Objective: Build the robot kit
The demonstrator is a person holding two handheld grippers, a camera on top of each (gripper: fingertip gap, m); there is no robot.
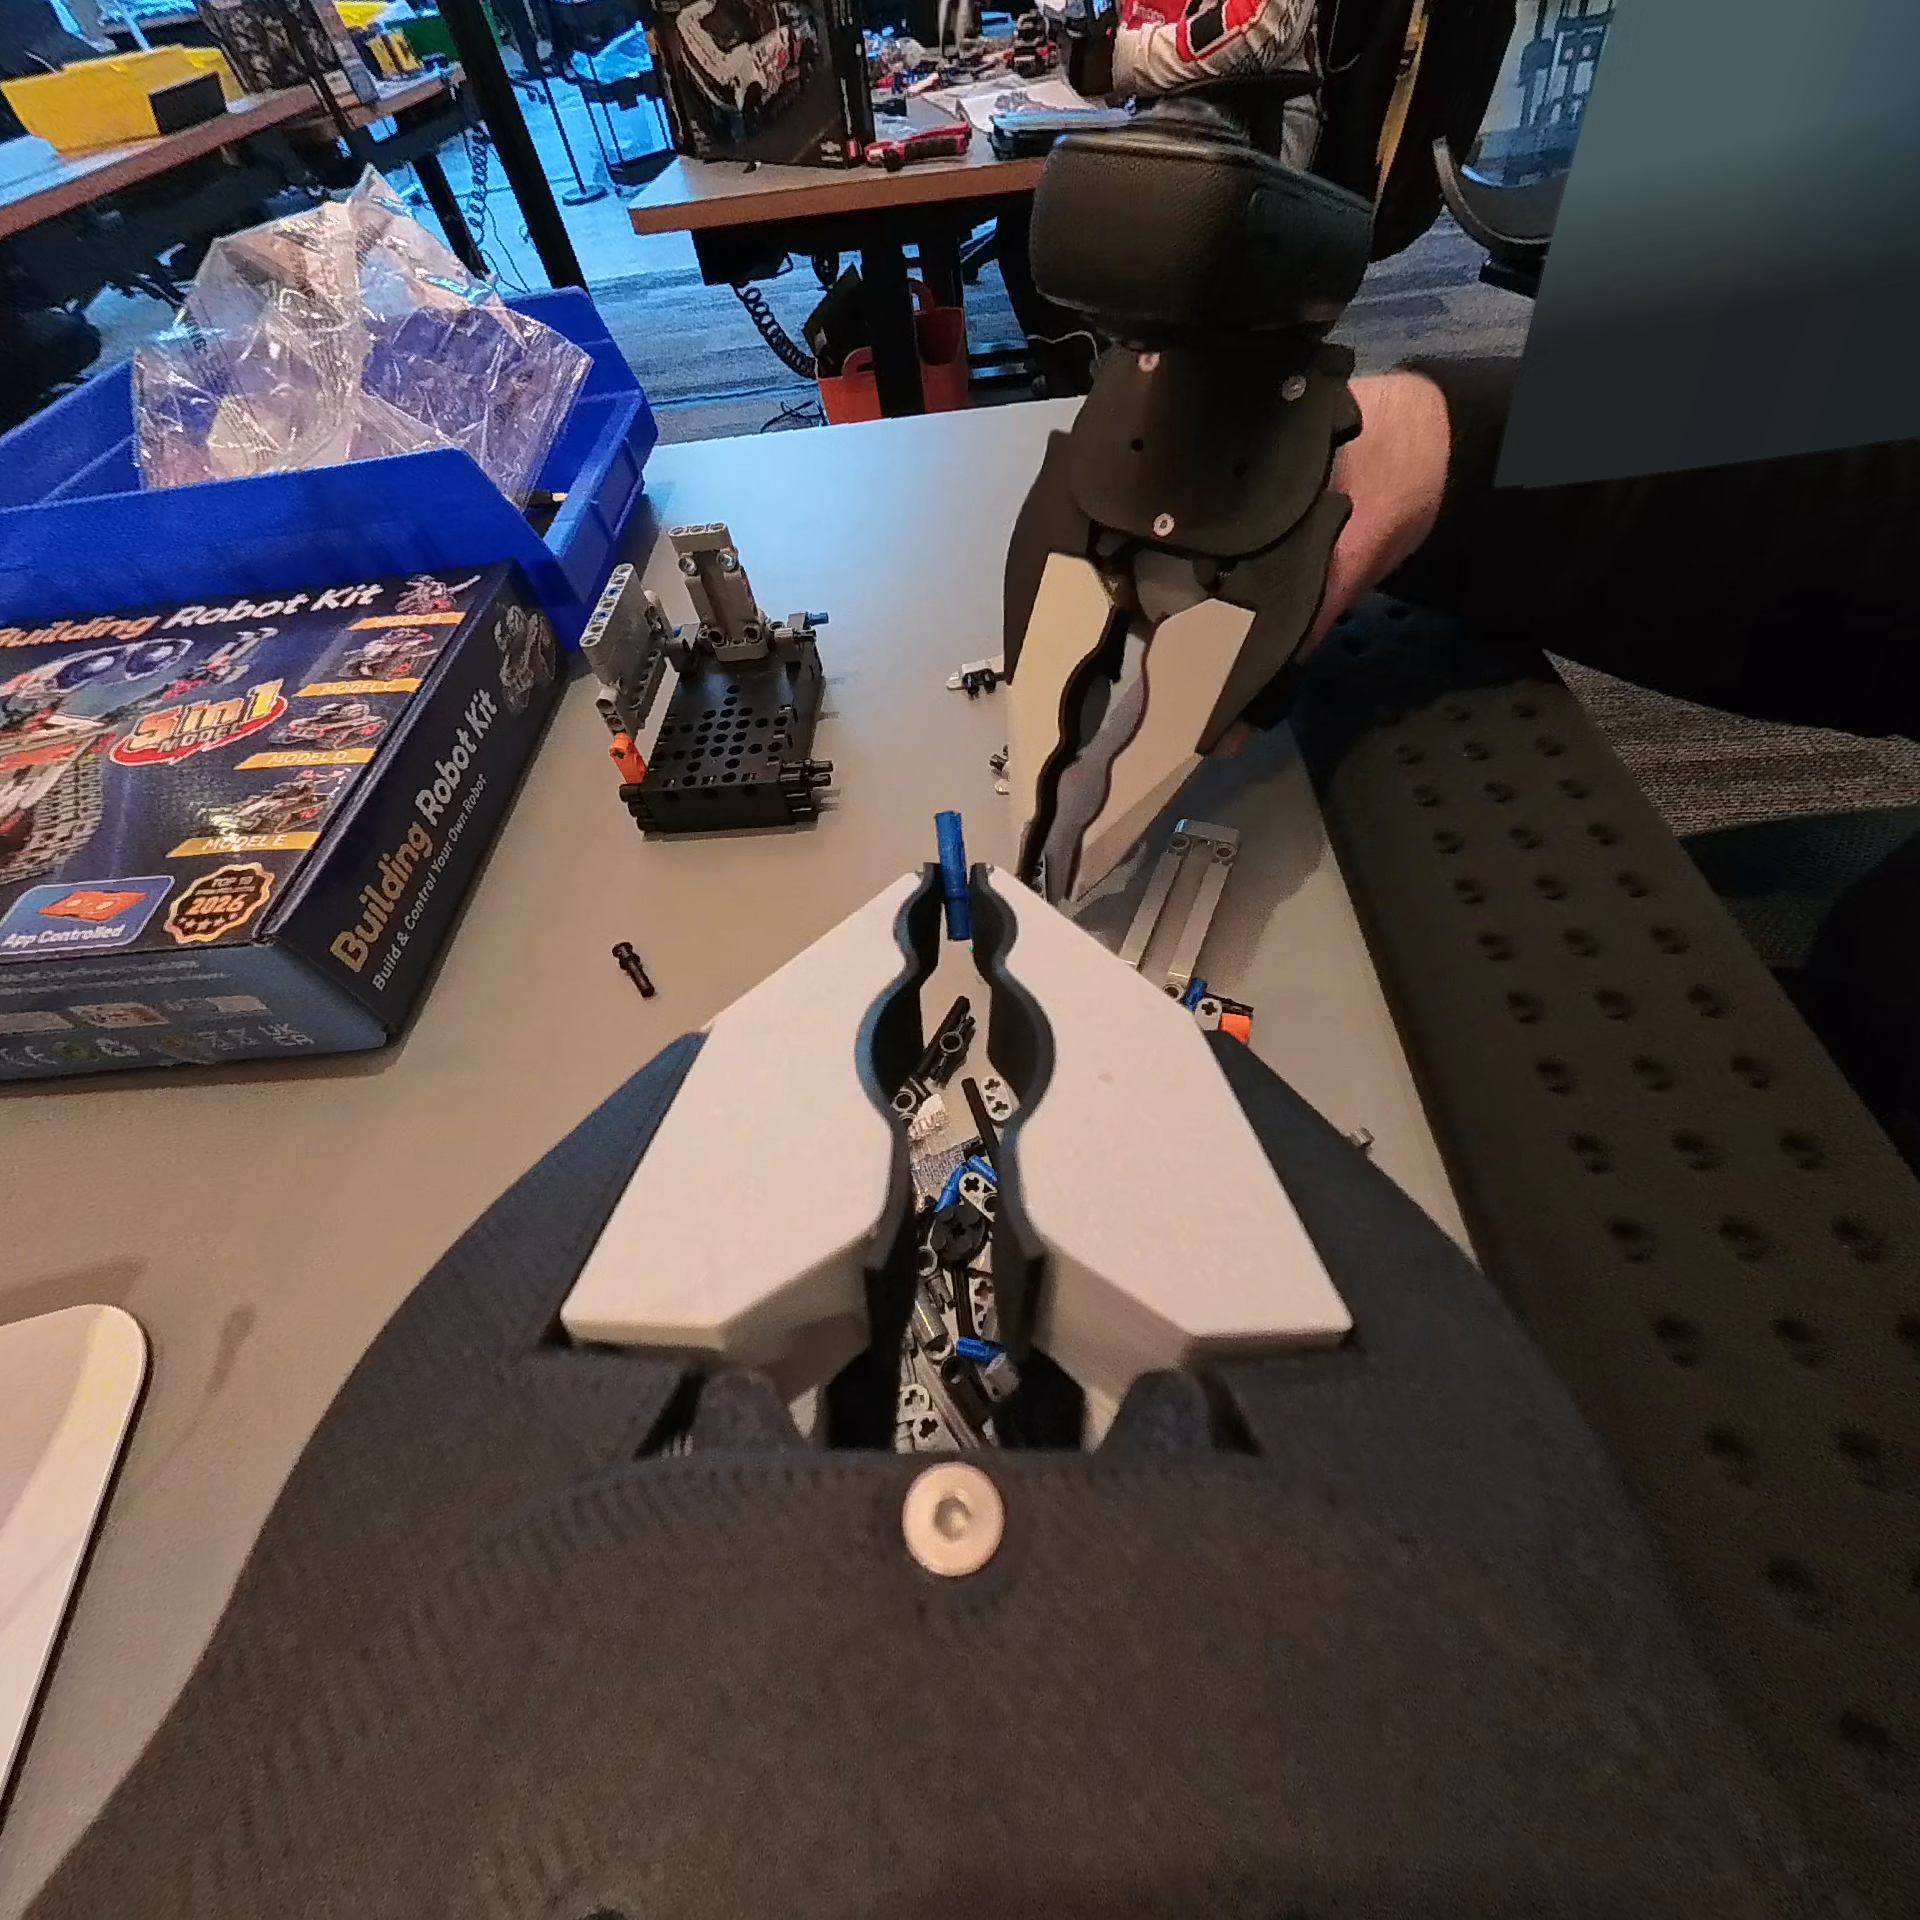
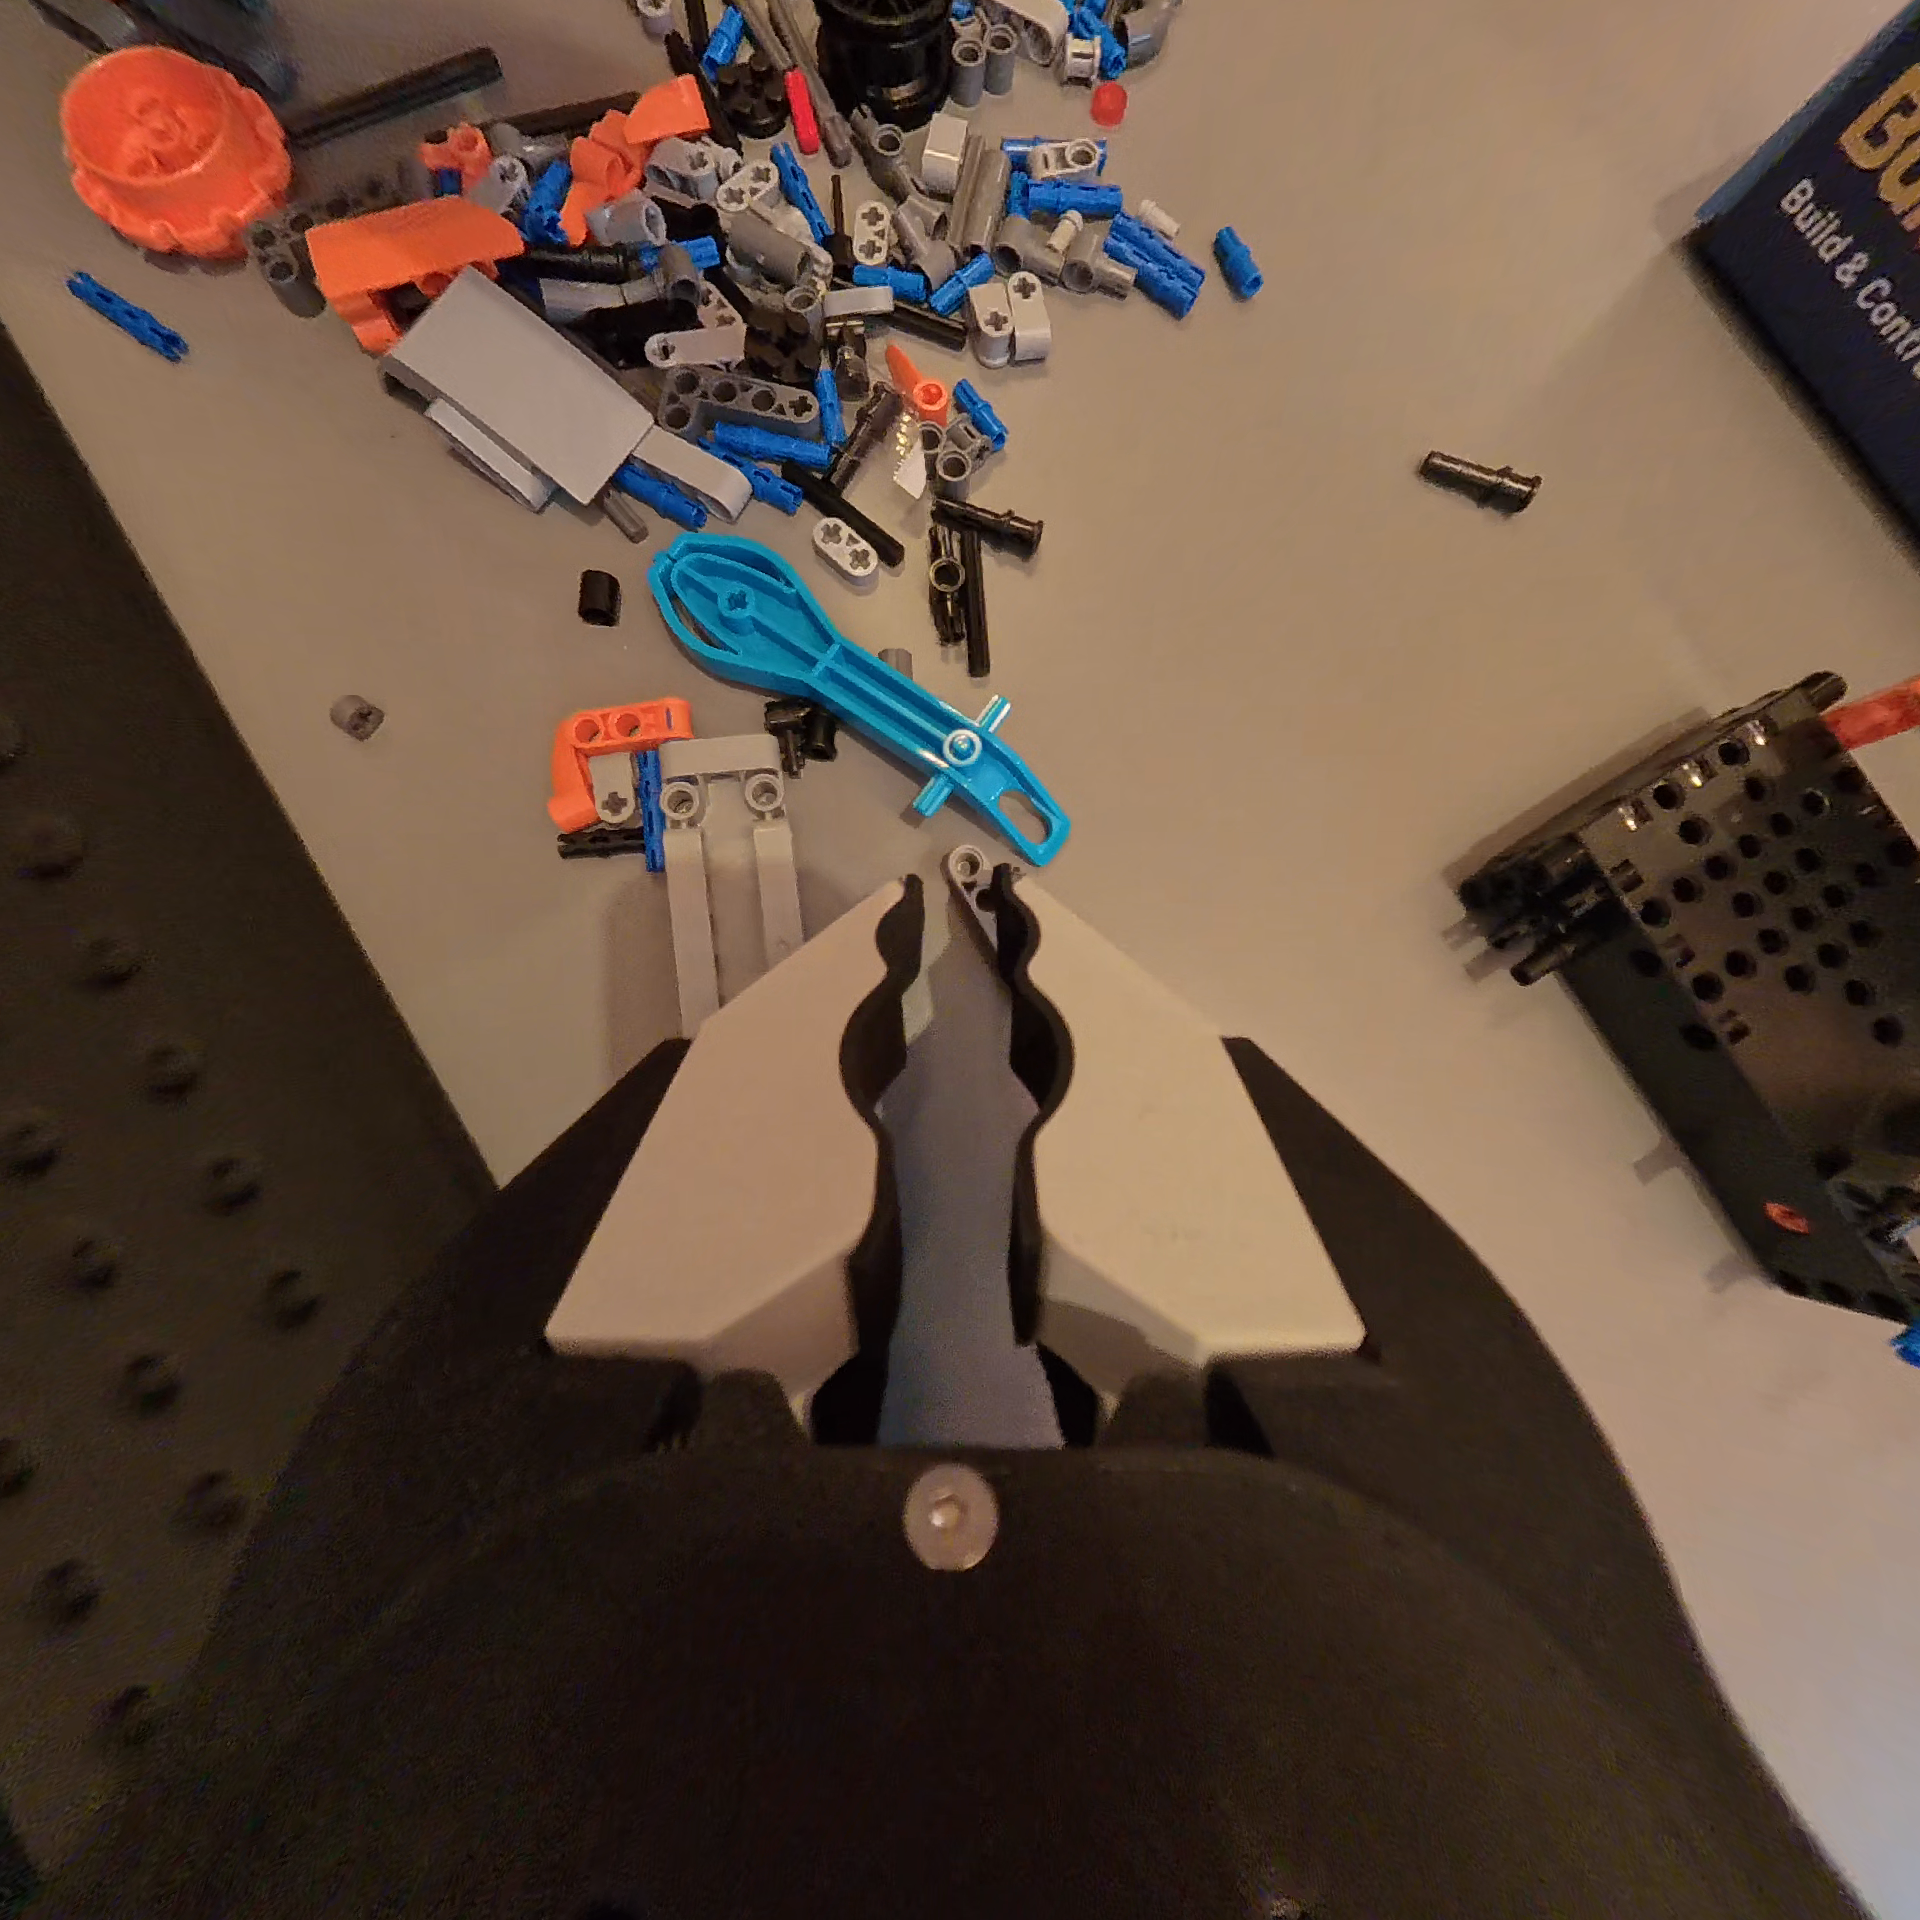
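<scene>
My left gripper (image 1: pixel 954 883) is shut on a small blue pin (image 1: pixel 952 868), which stands upright between the fingertips above the grey table (image 1: pixel 416 1195). My right gripper (image 2: pixel 956 883) is open, tips down at the table. A short grey beam (image 2: pixel 970 873) lies against its right finger (image 2: pixel 1013 914), with a gap to the left finger. In the left wrist view the right gripper (image 1: pixel 1055 883) stands just right of my left fingertips, beside a long grey frame piece (image 1: pixel 1184 894). That frame piece (image 2: pixel 727 852) and a teal lever tool (image 2: pixel 852 686) lie just ahead of the right gripper.
A black perforated assembly (image 1: pixel 727 727) stands mid-table. A dark blue kit box (image 1: pixel 260 810) and a blue bin (image 1: pixel 312 530) holding a clear bag (image 1: pixel 353 343) sit at the left. A pile of loose parts (image 2: pixel 779 260), an orange wheel (image 2: pixel 171 145) and a lone black pin (image 2: pixel 1481 481) lie around. My hands' fingertips stand some 12 cm from each other. Left tips and right tips are each some 20 cm from the orange wheel (image 2: pixel 171 145).
</scene>
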